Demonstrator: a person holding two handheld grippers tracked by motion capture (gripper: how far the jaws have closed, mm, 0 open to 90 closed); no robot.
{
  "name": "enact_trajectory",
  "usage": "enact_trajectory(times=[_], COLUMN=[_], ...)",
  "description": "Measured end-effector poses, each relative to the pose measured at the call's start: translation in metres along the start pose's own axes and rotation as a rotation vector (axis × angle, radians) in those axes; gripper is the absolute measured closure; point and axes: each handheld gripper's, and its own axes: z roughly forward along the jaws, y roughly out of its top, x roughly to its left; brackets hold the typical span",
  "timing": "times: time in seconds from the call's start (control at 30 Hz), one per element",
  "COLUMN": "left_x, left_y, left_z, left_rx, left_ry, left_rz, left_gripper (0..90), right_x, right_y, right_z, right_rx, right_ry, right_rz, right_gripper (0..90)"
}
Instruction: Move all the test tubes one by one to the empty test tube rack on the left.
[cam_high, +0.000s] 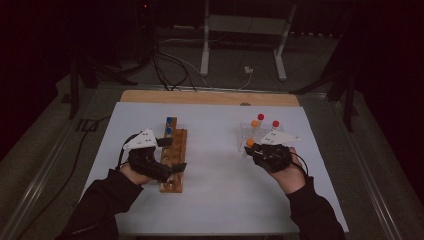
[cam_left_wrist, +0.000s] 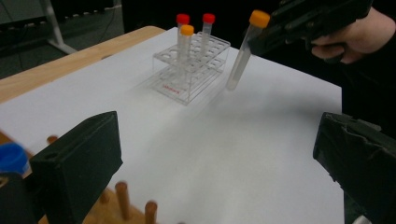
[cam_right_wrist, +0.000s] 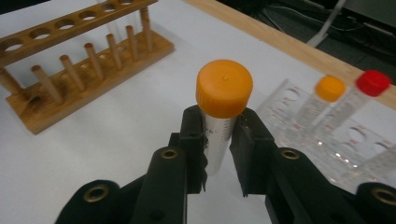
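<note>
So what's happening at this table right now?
A person works two hand-held grippers. The right gripper is clamped on an orange-capped tube, held in the air beside the clear plastic rack, where three capped tubes stand. The left gripper, jaws open, hovers at the wooden rack.

worktop (cam_high: 210, 200): you see a white sheet over it, wood edge at the far side | blue-capped tubes (cam_high: 170, 125): two at the wooden rack's far end | floor: cables (cam_high: 170, 70) and a white plug (cam_high: 248, 70) behind | white frame legs (cam_high: 243, 40): beyond worktop
</note>
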Motion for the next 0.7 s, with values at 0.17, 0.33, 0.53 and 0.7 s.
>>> enact_trajectory(times=[0.17,0.33,0.53,0.7], left_x=[-0.004,-0.008,-0.014,-0.018], left_y=[0.011,0.02,0.028,0.035], left_z=[0.01,0.019,0.031,0.041], left_rx=[0.003,0.002,-0.001,0.009], left_ry=[-0.025,-0.042,-0.069,-0.084], left_rz=[0.017,0.035,0.052,0.072], left_gripper=[2.1,2.1,3.0,5.4], right_x=[0.009,0.017,0.025,0.03], right_y=[0.0,-0.001,-0.001,0.0], right_z=[0.004,0.008,0.011,0.013], right_rx=[0.003,0.009,0.016,0.014], right_ry=[0.024,0.051,0.074,0.091], right_rz=[-0.011,-0.029,-0.044,-0.046], right_gripper=[75.0,75.0,75.0,75.0])
